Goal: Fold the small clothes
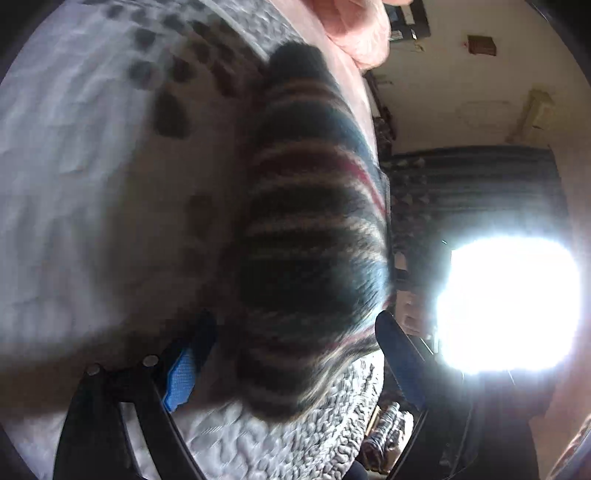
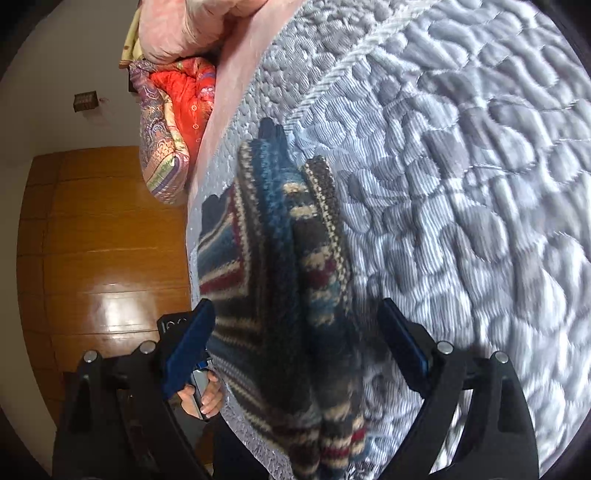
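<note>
Location: a bedroom in a home. Indicators: a bed covered by a grey quilted bedspread, a pink pillow and folded red patterned bedding at its head, wooden wardrobe doors, and a bright curtained window.

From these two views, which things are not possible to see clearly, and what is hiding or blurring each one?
- Left wrist view: the dark striped knitted garment is motion-blurred; whether the left tool touches it is unclear.
- Left wrist view: glare from the bright window washes out whatever lies there.
- Right wrist view: the garment's lower end is cut off by the frame edge, so its type is unclear.
- Right wrist view: the hand is mostly hidden behind the right tool.
</note>
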Demonstrator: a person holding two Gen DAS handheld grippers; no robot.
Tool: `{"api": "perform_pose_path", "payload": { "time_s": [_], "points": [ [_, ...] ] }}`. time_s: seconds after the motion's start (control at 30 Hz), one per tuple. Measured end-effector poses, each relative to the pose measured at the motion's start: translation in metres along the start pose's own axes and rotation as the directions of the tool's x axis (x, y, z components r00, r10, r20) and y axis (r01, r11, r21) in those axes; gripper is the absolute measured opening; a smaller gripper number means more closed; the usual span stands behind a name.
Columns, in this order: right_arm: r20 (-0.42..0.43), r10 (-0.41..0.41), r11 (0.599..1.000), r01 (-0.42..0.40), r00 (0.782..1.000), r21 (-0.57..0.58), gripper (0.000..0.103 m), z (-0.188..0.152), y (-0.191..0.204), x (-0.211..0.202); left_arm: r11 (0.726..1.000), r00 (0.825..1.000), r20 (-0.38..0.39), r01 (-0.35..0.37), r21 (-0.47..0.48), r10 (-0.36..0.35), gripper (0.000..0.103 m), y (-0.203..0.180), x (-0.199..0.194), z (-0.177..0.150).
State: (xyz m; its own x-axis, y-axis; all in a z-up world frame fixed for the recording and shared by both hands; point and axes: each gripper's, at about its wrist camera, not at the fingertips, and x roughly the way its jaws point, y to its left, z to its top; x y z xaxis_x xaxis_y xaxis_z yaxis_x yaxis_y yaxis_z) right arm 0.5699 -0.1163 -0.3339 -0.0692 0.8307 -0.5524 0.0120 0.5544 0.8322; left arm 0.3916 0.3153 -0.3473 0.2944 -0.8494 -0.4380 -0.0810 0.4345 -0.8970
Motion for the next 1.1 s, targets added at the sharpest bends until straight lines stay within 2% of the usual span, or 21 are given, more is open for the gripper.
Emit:
{"api": "perform_pose_path", "payload": {
  "time_s": [0.13,0.3,0.47,0.67,0.7,0.8,0.83,0.9,0.93,0.97,1.1],
  "points": [
    [-0.012,0.019,1.0,-0.019,1.0,-0.008,0.089,0.006,-0.003,0.011,1.0,1.0,-0.005,0.018,0.005,-0.018,0.088,0.001,0.016,0.002],
    [-0.025,0.049,0.999,-0.05,0.998,-0.022,0.089,0.014,-0.001,0.02,0.998,0.999,0.001,0.051,-0.036,-0.051,0.088,0.009,0.011,0.001],
    [-0.033,0.068,0.997,-0.069,0.997,-0.035,0.089,0.023,0.005,0.027,1.0,1.0,-0.028,0.005,-0.015,-0.006,0.087,0.006,0.021,-0.001],
    [-0.054,0.07,0.995,-0.074,0.996,-0.063,0.089,0.03,0.019,0.042,1.0,0.999,-0.039,-0.004,-0.014,0.004,0.087,0.001,0.033,-0.001],
    [-0.057,0.073,0.995,-0.077,0.996,-0.063,0.089,0.032,0.022,0.045,1.0,0.999,-0.038,-0.004,-0.019,0.003,0.087,-0.004,0.046,0.009],
    [-0.072,0.059,0.995,-0.064,0.996,-0.076,0.089,0.035,0.031,0.055,1.0,0.999,-0.039,-0.007,-0.025,0.006,0.087,-0.003,0.046,0.011],
    [-0.075,0.055,0.995,-0.061,0.996,-0.082,0.088,0.035,0.034,0.058,1.0,0.999,-0.037,-0.009,-0.026,0.008,0.087,-0.003,0.046,0.011],
    [-0.075,0.05,0.995,-0.056,0.996,-0.081,0.077,0.035,0.035,0.061,0.999,0.999,-0.038,-0.024,-0.028,0.023,0.081,-0.003,0.046,0.01],
    [-0.076,0.045,0.996,-0.05,0.996,-0.071,0.062,0.034,0.03,0.058,0.999,0.999,-0.04,-0.028,-0.033,0.027,0.077,-0.003,0.046,0.011],
    [-0.074,0.041,0.997,-0.045,0.996,-0.058,0.056,0.035,0.027,0.058,0.999,0.999,-0.046,-0.029,-0.038,0.028,0.075,-0.003,0.046,0.011],
    [-0.051,0.039,0.997,-0.042,0.998,-0.072,0.05,0.031,0.028,0.054,0.998,0.998,-0.055,-0.044,-0.044,0.041,0.071,-0.004,0.047,0.012]
  ]
}}
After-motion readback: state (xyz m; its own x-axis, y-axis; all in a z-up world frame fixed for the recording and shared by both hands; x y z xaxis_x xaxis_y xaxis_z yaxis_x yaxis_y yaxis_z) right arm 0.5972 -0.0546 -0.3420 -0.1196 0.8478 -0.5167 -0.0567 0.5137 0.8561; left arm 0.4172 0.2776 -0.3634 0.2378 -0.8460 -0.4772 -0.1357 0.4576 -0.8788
